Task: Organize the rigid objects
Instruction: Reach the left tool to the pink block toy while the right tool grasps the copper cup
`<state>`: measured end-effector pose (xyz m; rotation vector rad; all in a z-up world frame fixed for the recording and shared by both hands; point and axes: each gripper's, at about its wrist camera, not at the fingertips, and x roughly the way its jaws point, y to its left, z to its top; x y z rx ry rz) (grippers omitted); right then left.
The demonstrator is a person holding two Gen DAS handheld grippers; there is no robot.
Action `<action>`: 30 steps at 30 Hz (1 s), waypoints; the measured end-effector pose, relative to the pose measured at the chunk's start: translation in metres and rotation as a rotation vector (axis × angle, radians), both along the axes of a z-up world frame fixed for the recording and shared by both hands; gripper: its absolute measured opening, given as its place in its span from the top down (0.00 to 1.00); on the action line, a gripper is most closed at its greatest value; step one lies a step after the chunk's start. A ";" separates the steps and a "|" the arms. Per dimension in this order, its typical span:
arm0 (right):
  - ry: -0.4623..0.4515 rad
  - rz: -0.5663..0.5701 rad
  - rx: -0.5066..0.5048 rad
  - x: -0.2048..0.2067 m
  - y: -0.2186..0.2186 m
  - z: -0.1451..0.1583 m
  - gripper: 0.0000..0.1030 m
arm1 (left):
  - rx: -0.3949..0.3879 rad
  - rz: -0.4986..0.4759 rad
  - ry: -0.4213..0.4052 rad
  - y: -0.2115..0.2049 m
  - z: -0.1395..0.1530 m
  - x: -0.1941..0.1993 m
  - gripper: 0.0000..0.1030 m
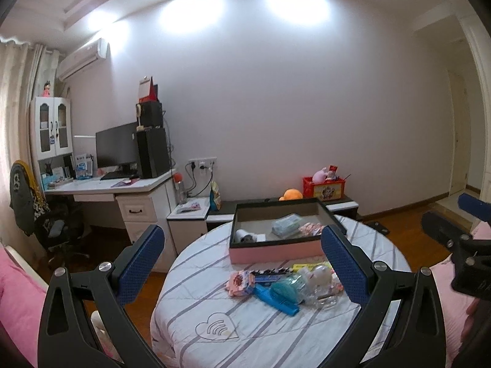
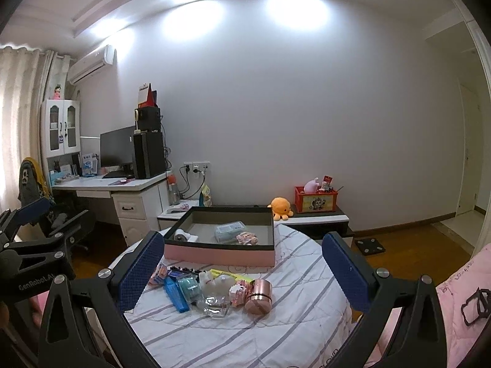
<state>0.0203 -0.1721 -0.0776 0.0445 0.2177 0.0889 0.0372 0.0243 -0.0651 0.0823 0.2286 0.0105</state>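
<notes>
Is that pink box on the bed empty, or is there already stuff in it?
Not empty. The pink box is open-topped and holds a clear packet, a small pink toy and a white roll.

My pads (image 2: 139, 273) were blue; the box (image 2: 219, 256) pink, the cloth (image 2: 276, 331) white with grey stripes.

Bare striped bedspread (image 2: 245, 334) lies open in front of the clutter; the copper tin (image 2: 259, 295), glass dish (image 2: 214, 306) and blue stapler (image 2: 175, 293) crowd together, blocking the way to the pink tray (image 2: 219, 256), whose middle floor is free
</notes>
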 end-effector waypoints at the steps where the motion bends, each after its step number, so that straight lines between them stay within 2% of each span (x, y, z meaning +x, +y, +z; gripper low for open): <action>1: 0.012 -0.005 -0.001 0.003 -0.001 -0.003 0.00 | -0.002 0.007 0.012 0.003 -0.003 0.003 0.00; 4: 0.045 -0.013 0.000 0.012 -0.004 -0.011 0.00 | -0.012 0.024 0.049 0.011 -0.013 0.015 0.00; 9: 0.129 -0.029 -0.005 0.033 -0.010 -0.035 0.00 | -0.045 0.039 0.157 0.027 -0.044 0.040 0.00; 12: 0.232 -0.040 -0.019 0.055 -0.015 -0.059 0.00 | -0.078 0.039 0.243 0.038 -0.067 0.059 0.00; 16: 0.344 -0.060 -0.049 0.085 -0.018 -0.090 0.00 | -0.107 0.052 0.313 0.046 -0.090 0.078 0.00; 21: 0.471 -0.064 -0.071 0.127 -0.021 -0.126 0.00 | -0.086 0.073 0.377 0.047 -0.111 0.101 0.00; 28: 0.556 -0.056 -0.162 0.168 -0.013 -0.148 0.00 | -0.069 0.082 0.443 0.049 -0.131 0.123 0.00; 30: 0.557 -0.040 -0.156 0.177 -0.014 -0.149 0.00 | -0.066 0.082 0.461 0.048 -0.137 0.132 0.00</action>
